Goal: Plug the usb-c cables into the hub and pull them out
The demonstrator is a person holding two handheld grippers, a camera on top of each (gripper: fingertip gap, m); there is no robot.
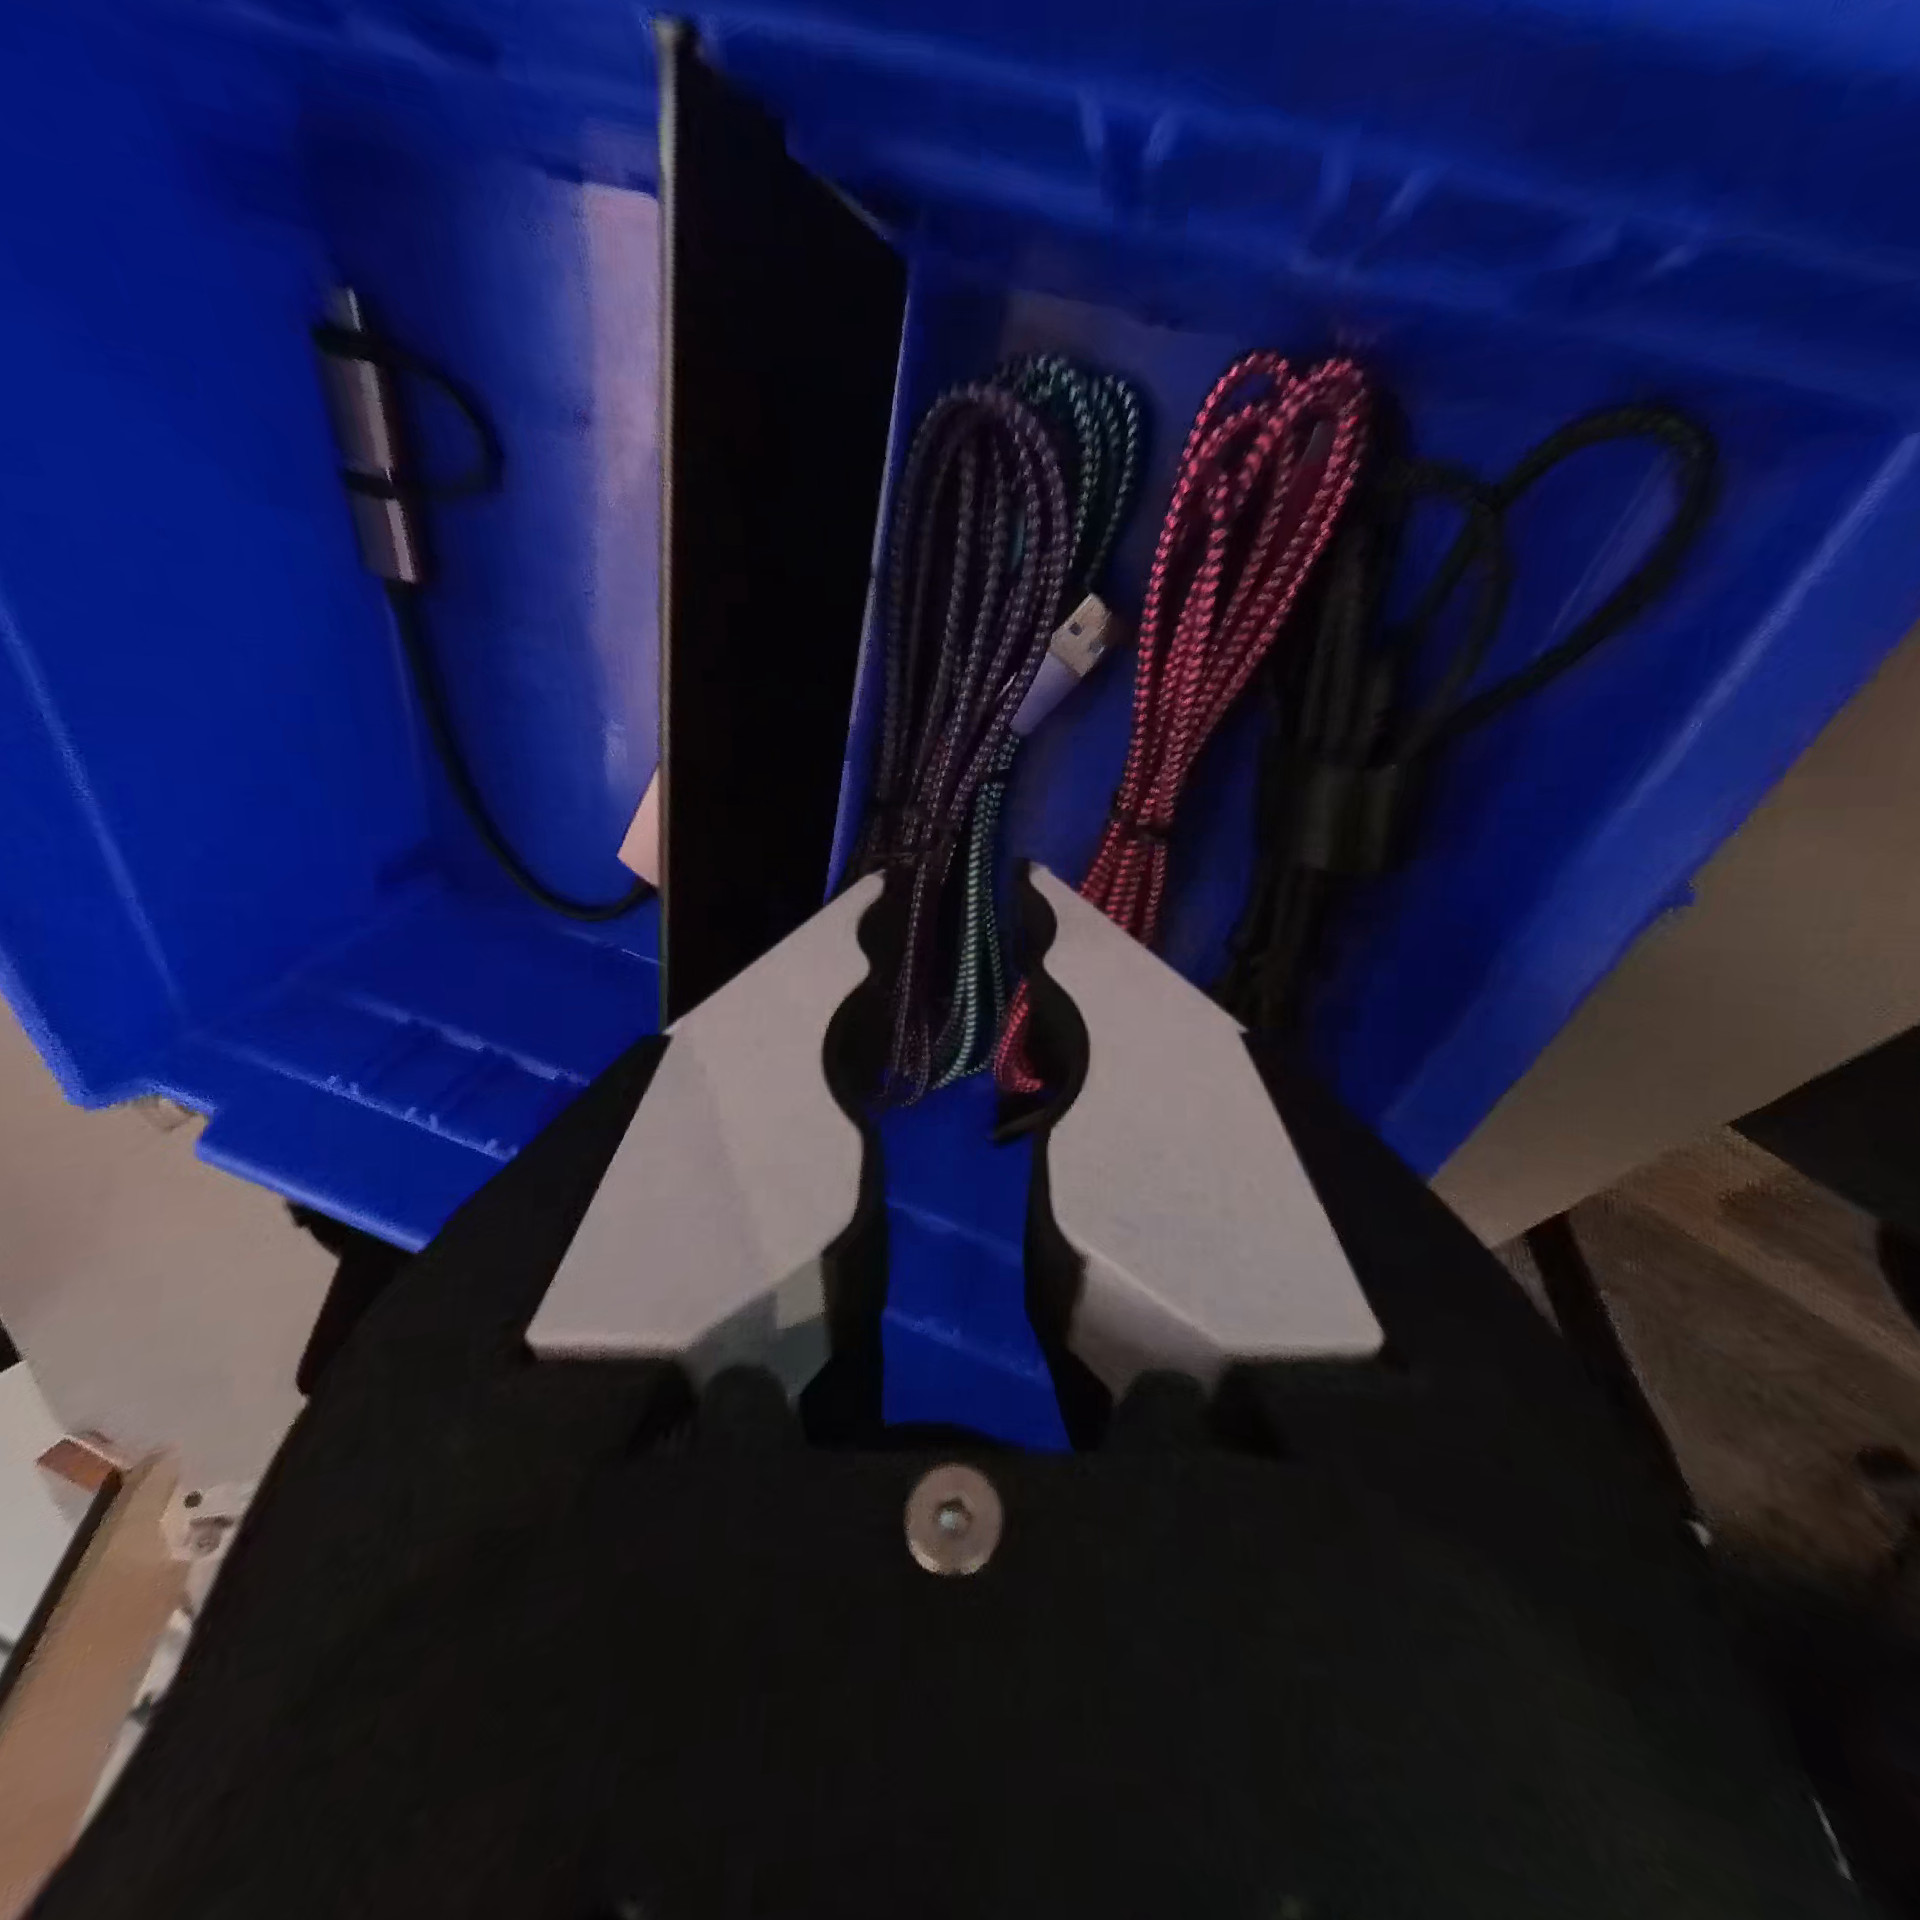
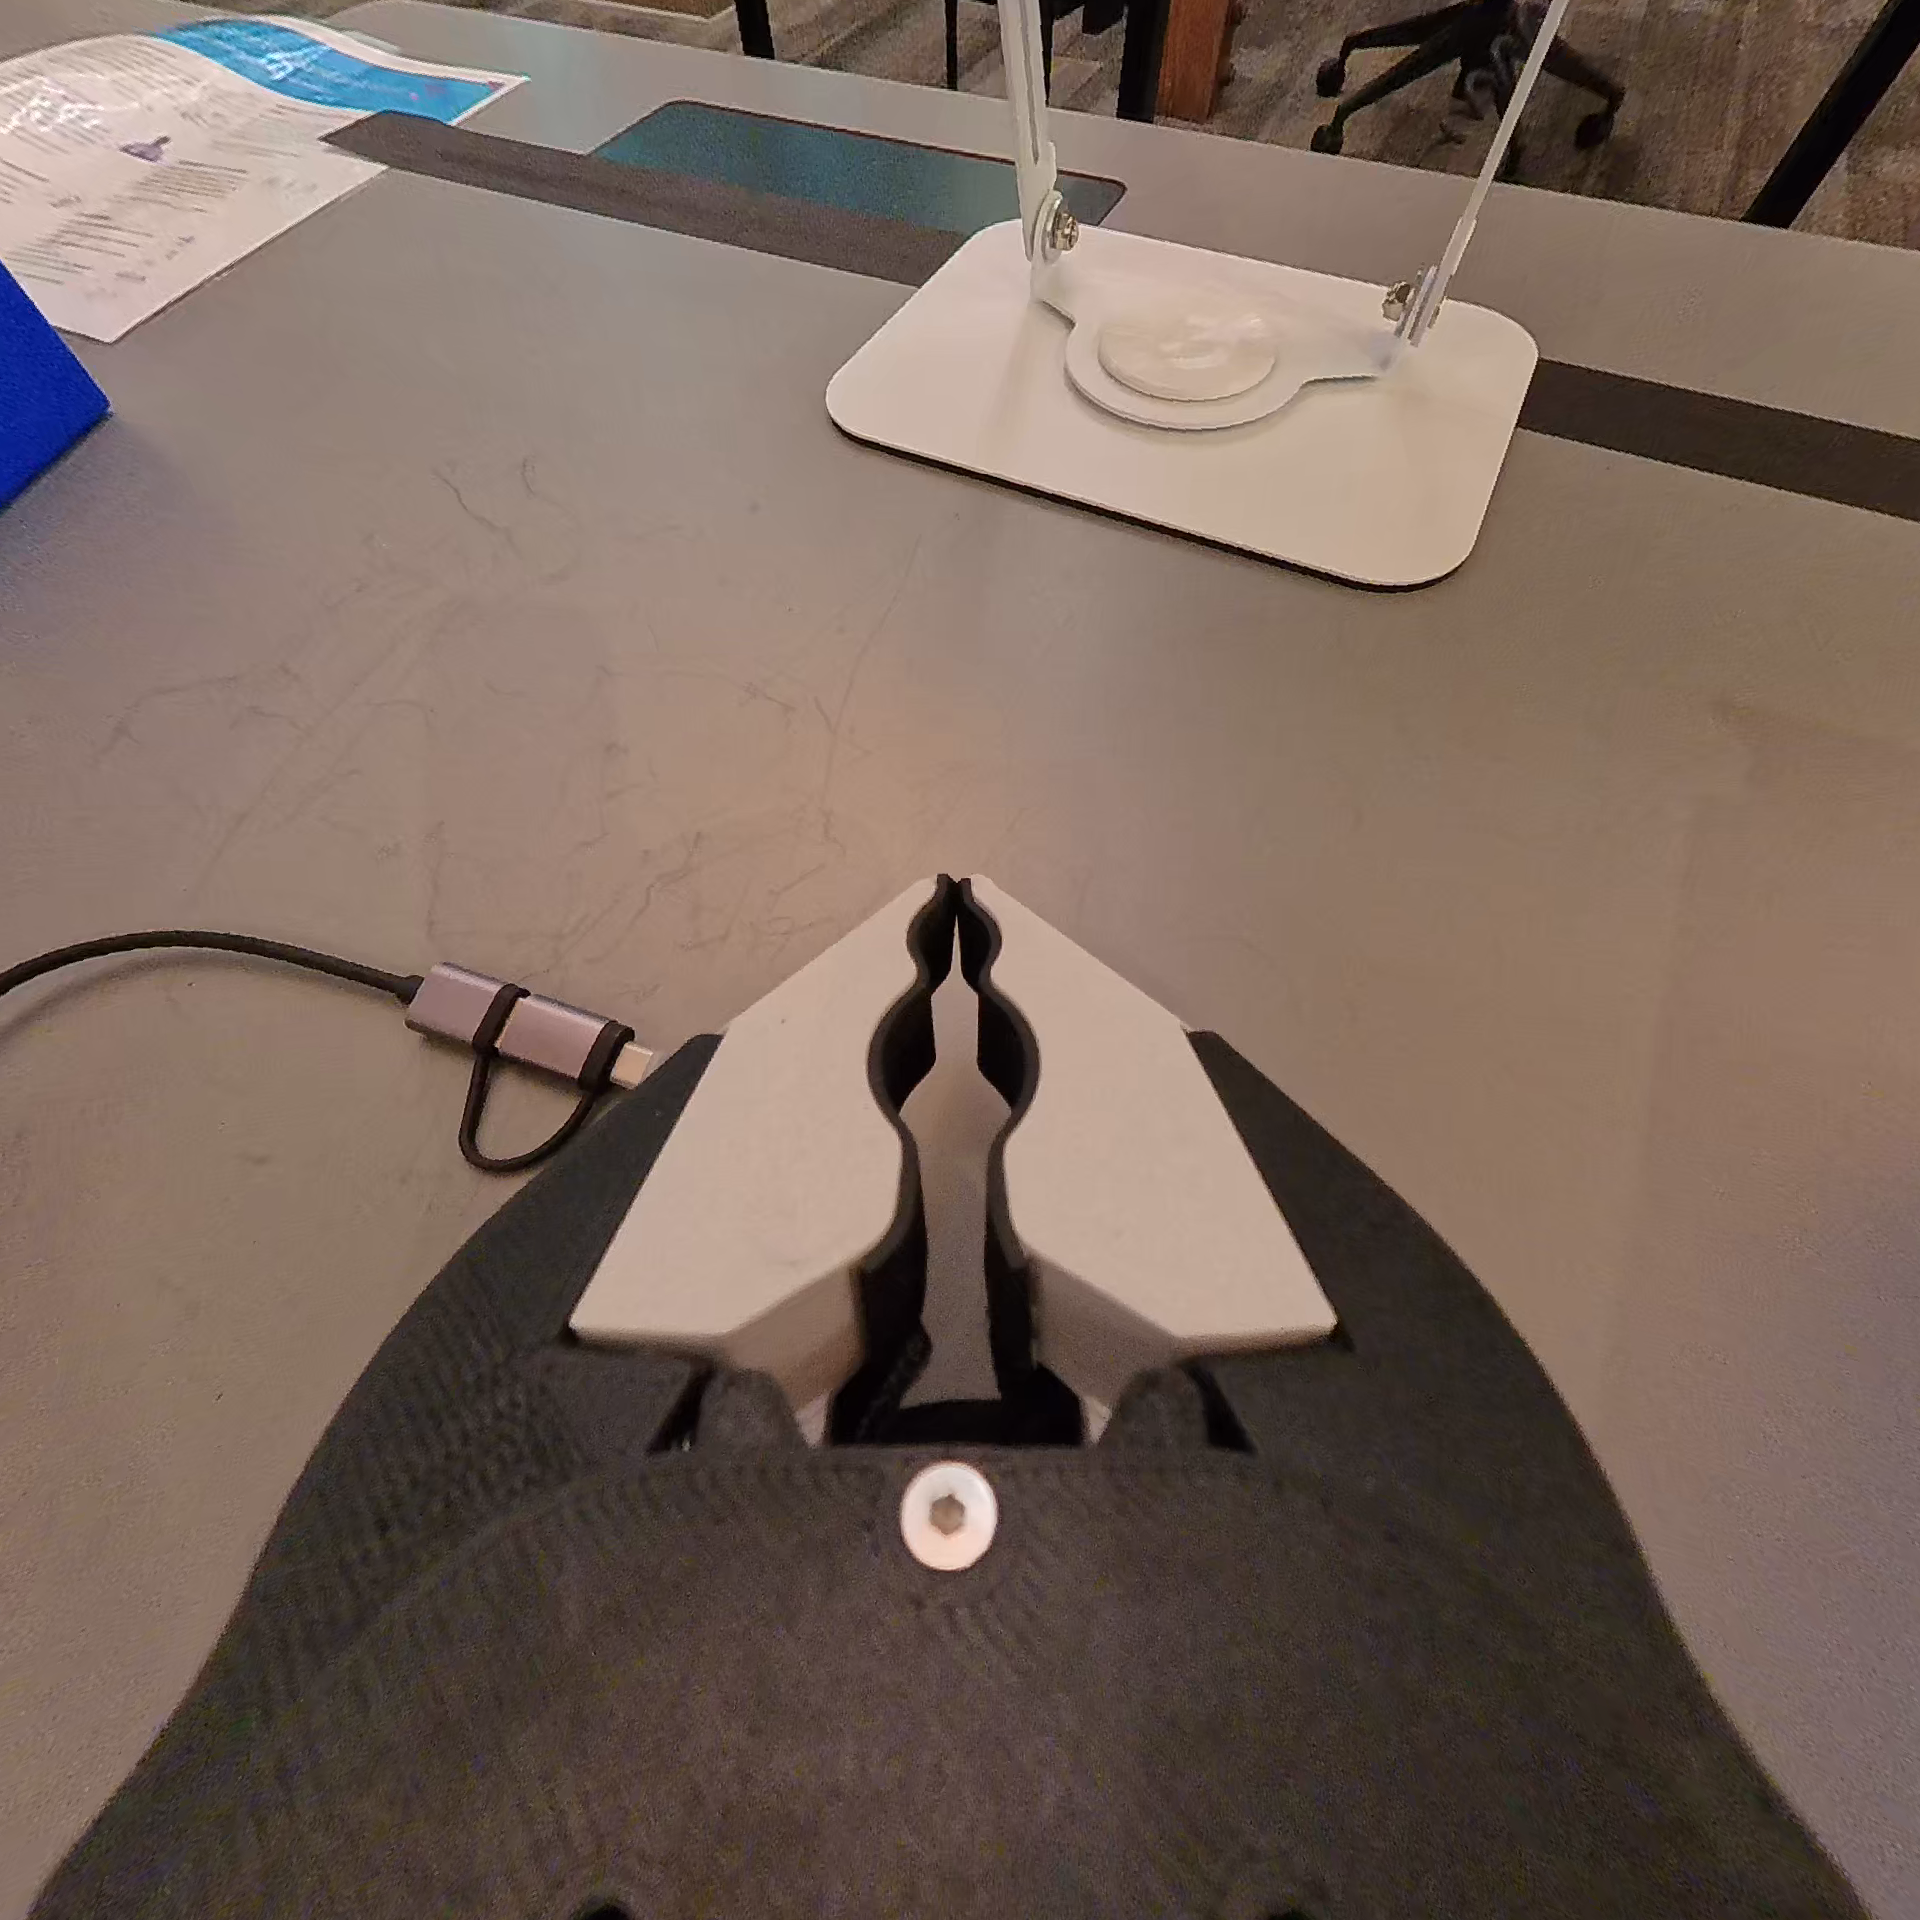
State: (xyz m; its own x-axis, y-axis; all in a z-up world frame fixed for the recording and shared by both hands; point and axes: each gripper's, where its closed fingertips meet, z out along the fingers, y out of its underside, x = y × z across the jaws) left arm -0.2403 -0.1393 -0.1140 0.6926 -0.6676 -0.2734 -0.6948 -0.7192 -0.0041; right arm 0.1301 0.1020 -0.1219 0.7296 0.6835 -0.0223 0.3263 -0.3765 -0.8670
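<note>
In the left wrist view a blue bin (image 1: 1351, 187) is split by a black divider (image 1: 769, 582). Its right compartment holds coiled braided cables: a purple and teal bundle (image 1: 966, 623) with a purple plug (image 1: 1060, 665), a red bundle (image 1: 1216, 623) and a black bundle (image 1: 1382, 707). My left gripper (image 1: 961, 883) is open at the bin's near wall, and the purple and teal bundle shows in the gap between its fingers. The left compartment holds a grey connector (image 1: 369, 457) on a black cable. My right gripper (image 2: 954, 891) is shut and empty over the grey table (image 2: 727, 675). A grey connector (image 2: 520, 1023) on a black cable lies to its left.
A white stand base (image 2: 1195, 416) with two thin uprights stands on the table at the far right. A corner of the blue bin (image 2: 31, 384) is at the left edge, with printed sheets (image 2: 156, 156) behind it. Chair legs stand beyond the far table edge.
</note>
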